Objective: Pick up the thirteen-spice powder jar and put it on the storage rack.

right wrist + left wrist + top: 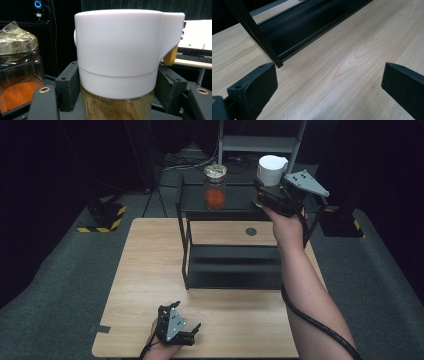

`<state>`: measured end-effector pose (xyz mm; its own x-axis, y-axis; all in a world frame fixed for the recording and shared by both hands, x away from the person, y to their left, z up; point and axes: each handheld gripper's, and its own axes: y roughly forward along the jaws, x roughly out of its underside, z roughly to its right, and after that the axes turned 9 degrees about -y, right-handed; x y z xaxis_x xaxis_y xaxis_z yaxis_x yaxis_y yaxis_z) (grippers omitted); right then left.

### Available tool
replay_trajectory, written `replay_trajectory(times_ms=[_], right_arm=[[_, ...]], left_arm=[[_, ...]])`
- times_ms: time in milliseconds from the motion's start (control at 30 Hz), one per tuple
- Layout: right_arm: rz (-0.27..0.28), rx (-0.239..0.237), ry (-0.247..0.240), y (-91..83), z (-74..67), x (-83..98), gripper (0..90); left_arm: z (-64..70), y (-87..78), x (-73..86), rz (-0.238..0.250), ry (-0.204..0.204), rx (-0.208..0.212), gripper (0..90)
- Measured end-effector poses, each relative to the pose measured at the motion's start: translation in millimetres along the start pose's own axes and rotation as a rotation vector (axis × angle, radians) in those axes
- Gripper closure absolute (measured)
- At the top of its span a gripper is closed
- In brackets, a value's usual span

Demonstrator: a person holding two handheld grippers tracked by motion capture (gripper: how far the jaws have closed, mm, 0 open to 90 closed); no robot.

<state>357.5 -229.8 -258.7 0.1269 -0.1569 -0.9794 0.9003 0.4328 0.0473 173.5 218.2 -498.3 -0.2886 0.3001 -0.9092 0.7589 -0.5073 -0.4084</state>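
On the black shelf rack's top level (240,200) stands a glass jar with a white cap (271,170) (117,57), with yellowish-brown contents below the cap. My right gripper (262,195) (115,90) is shut on that jar, one jaw pressed against each side just under the cap. To its left stands a second glass jar (215,186) (18,75) holding orange powder, its mouth covered with crinkled film. My left gripper (192,332) (329,82) rests low over the wooden table (150,270) near the front edge, jaws wide open with bare wood between them.
The black two-level rack (294,27) takes up the table's far half, and its lower level (232,265) holds nothing. A round dark disc (251,231) is set in the tabletop behind it. A metal frame (260,142) stands on the floor beyond, and a lit screen (197,35) glows far right.
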Motion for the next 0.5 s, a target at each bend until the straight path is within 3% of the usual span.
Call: replay_trajectory(times_ms=[200,500], right_arm=[[0.005,-0.007,0.026,2.0,4.9,2.6,29.4],[0.005,-0.003,0.021,2.7,4.1,3.0,29.4]], left_arm=[[0.0,-0.1,0.2,0.001,0.003,0.001,0.7],[-0.4,-0.2,0.4,0.002,0.003,0.003,0.7]])
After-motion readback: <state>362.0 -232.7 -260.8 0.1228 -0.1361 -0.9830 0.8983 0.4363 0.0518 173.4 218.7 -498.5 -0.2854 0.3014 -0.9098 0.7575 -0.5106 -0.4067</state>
